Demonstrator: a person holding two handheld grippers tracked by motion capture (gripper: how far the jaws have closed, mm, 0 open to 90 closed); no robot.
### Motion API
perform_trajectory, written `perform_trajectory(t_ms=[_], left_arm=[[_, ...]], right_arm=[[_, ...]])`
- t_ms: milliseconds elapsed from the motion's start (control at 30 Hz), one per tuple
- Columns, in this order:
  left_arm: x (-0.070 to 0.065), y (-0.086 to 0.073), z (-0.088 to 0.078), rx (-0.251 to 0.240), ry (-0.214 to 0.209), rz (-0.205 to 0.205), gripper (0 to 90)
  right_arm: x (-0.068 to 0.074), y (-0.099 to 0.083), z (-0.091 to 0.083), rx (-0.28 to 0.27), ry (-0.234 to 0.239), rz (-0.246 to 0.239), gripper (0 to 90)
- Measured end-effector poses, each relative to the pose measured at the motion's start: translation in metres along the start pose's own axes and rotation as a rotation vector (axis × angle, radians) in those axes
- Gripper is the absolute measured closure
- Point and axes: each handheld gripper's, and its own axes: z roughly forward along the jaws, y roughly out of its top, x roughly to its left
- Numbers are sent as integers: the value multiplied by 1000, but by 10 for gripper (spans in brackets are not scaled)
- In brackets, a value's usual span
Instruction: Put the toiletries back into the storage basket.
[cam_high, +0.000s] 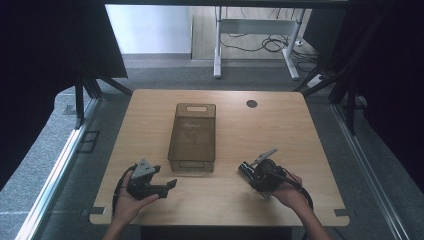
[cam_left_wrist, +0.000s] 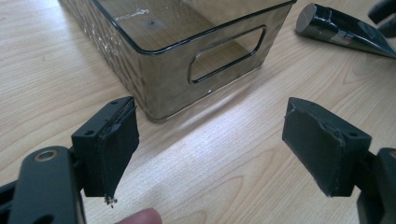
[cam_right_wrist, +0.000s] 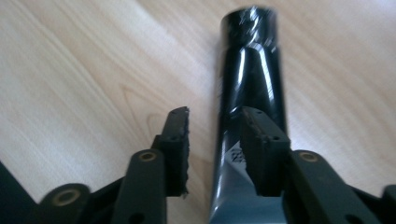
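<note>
A wooden table (cam_high: 300, 130) is seen from above, with a smoky translucent bin (cam_high: 193, 136) set lengthwise near its centre. Toward the lower right of the high view, the right gripper (cam_high: 248, 169) is held over a black tube (cam_high: 245, 168) that lies on the wood. In the right gripper view the tube (cam_right_wrist: 250, 70) is seen running from the bottom centre up to its cap at the top centre of the frame — the jaws are parted about halfway, with the left pad standing clear over bare wood and the right pad lying over the tube's flattened end. Whether that pad touches the tube cannot be told; the tube is not pinched.

At the lower left of the high view, the left gripper (cam_high: 170, 185) is held just above the table, near the bin's closest corner. In the left gripper view its jaws are spread wide, with only bare wood between the pads. The bin (cam_left_wrist: 163, 79) is shown at the upper centre of that frame with its cut-out handle turned toward the camera, and the tube (cam_left_wrist: 341, 30) is seen at the upper right — lying just beside the bin's end wall, apart from it.
</note>
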Motion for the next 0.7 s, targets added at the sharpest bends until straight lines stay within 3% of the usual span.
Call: perform_trajectory(t_ms=[300, 700], left_arm=[[0, -1, 0, 6, 3, 5, 187], [0, -1, 2, 12, 1, 4, 187]], right_arm=[[-9, 18, 0, 16, -30, -5, 443], [-18, 30, 20, 141, -92, -19, 326]])
